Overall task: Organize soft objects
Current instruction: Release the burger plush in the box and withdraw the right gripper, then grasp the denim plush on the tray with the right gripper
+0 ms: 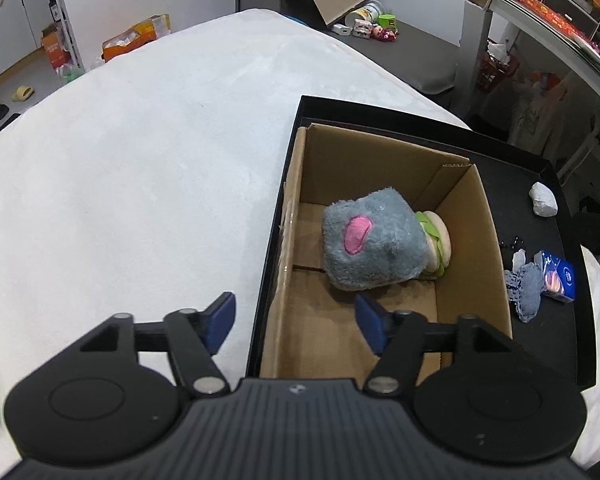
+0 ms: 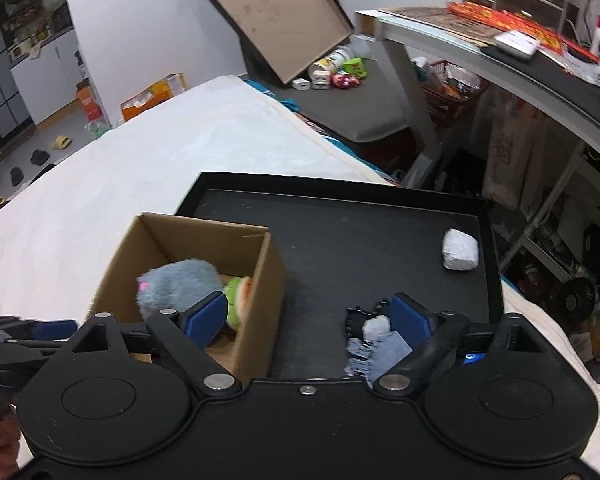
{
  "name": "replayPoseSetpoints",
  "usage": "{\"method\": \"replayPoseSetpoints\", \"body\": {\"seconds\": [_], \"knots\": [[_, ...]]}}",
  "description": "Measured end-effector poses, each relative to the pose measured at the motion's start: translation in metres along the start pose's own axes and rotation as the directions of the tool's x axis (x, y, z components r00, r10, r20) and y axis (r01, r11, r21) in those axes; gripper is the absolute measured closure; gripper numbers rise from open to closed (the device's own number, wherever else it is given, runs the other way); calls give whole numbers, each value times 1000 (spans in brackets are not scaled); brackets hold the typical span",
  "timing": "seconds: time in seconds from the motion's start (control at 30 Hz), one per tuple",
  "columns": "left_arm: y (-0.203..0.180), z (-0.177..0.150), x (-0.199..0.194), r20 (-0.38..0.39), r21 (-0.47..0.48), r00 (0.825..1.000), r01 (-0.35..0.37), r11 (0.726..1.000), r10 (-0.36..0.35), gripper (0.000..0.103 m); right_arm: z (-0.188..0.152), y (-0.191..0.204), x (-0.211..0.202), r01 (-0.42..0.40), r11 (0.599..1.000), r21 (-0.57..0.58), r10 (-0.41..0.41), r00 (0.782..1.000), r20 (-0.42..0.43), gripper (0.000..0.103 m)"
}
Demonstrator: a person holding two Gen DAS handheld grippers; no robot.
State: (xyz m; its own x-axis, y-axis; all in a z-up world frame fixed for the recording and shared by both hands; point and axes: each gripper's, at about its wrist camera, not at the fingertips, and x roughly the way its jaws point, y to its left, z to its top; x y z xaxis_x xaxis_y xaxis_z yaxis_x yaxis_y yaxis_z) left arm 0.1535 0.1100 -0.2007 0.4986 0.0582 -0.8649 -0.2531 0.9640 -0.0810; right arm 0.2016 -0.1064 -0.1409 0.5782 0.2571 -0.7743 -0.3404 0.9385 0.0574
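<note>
So on the far left there's just the white bed cover [image 1: 132, 152], nothing sitting on that stretch. The left gripper [image 1: 296, 322] hovers over the near left edge of the shallow black tray [image 1: 420, 110], jaws spread wide and holding nothing, one blue pad over the bed cover and the other over the box.

Inside the tray, on its left side, sits the open brown cardboard box [image 1: 384, 168]. The fuzzy grey plush with a pink patch [image 1: 374, 240] lies in there, pressed right up against a small plush burger with green lettuce trim [image 1: 438, 242] on its right.

Moving right, the right gripper [image 2: 306, 318] hangs above the tray floor, jaws also released and empty. Its left pad is over the box's right wall, its right pad just beside a little pile of grey-blue and black fabric pieces [image 2: 374, 340] lying on the tray. A blue packet [image 1: 558, 276] sits just right of that pile. Further back near the tray's right rim there's a white crumpled lump [image 2: 460, 250], well apart from everything else.
</note>
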Motion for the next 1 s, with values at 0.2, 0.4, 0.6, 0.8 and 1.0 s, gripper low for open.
{"method": "replayPoseSetpoints", "body": {"seconds": [0.2, 0.4, 0.6, 0.8, 1.0], "knots": [[-8, 1, 6, -12, 20, 1000, -12, 1000, 12, 26, -6, -25, 7, 9, 999, 51, -8, 1000, -18, 15], [-18, -1, 10, -9, 74, 1000, -23, 997, 23, 20, -12, -50, 16, 23, 996, 91, -20, 999, -37, 15], [-22, 0, 14, -16, 79, 999, -33, 996, 34, 19, -22, -64, 31, 19, 992, 121, -11, 998, -69, 15], [-30, -2, 20, -34, 110, 998, -44, 993, 49, 19, -37, -69, 50, -2, 990, 140, 17, 994, -108, 17], [-36, -2, 24, -42, 122, 997, -55, 991, 60, 19, -54, -69, 69, -12, 989, 146, 33, 989, -144, 19]]}}
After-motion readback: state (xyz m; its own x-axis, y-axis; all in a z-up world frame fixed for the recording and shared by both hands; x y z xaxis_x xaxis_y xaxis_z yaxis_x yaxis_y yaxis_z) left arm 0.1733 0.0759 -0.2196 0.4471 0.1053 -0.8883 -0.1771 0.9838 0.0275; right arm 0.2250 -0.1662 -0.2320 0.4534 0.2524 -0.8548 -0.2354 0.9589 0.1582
